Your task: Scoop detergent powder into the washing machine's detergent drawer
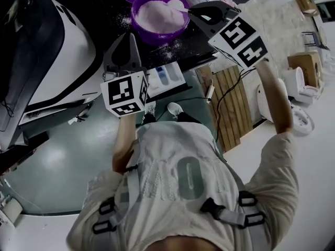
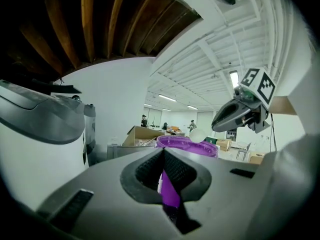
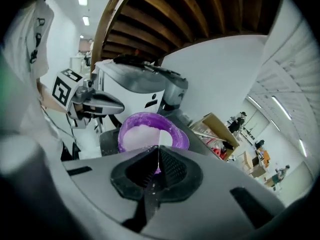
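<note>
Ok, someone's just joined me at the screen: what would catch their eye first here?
First the round purple plastic bowl full of white powder, top centre of the head view. Then the right gripper at the bowl's right rim, shut on a thin white spoon that reaches over the powder. Just below the bowl, the white detergent drawer stands pulled open, its blue compartments showing.

Pale short-sleeved shirt (image 1: 172,150), grey harness straps (image 1: 233,215), black buckles (image 1: 209,205), white shoes (image 1: 175,109); dark-grey left gripper (image 1: 128,38), right gripper (image 1: 192,10), black-and-white marker cubes (image 1: 125,94).
</note>
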The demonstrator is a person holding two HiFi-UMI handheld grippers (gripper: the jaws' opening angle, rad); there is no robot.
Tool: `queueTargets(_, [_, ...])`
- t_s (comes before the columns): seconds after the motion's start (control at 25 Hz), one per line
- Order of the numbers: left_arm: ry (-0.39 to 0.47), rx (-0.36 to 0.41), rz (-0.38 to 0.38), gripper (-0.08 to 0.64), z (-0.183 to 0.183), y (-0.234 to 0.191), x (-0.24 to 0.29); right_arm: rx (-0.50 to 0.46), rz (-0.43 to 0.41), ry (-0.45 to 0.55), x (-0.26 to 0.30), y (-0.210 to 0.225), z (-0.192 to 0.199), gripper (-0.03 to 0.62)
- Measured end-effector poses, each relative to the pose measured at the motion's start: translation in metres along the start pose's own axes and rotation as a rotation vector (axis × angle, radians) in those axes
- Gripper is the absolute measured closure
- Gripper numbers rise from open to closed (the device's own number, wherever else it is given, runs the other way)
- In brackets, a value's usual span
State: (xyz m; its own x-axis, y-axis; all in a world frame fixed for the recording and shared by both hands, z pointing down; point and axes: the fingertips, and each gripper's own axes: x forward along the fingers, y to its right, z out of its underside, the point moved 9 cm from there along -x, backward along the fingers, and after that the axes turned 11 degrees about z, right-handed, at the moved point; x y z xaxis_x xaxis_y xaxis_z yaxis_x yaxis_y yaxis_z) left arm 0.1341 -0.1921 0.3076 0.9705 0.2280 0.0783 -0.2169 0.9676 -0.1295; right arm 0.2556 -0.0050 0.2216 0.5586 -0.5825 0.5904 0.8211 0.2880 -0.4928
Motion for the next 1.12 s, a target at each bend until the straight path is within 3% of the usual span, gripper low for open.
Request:
queueTargets(0.16, [0.0,0.004,-0.002,0.54,0.003,-0.004,0.005,-0.14,-0.102,-0.149,0.028,0.01,-0.009,0.583])
queueTargets(0.36, [-0.001,0.017,-0.019,0.54,0.006,-0.011,0.006,-0.228,-0.202,-0.264,0.054,0.01,-0.014,0.583])
queueTargets(0.64, [0.004,0.045,-0.038,0.54,0.01,-0.021,0.005,-0.346,-0.262,-0.382,0.078,0.005,-0.016,0.583])
queueTargets(0.96, [-0.008,0.068,-0.035,0.54,0.011,-0.023,0.008,-0.372,-0.302,-0.439,0.087,0.003,-0.018,0.583])
queueTargets(1.12, [-0.005,0.069,-0.038,0.54,0.01,-0.023,0.01,-0.342,-0.338,-0.463,0.089,0.0,-0.017,0.583])
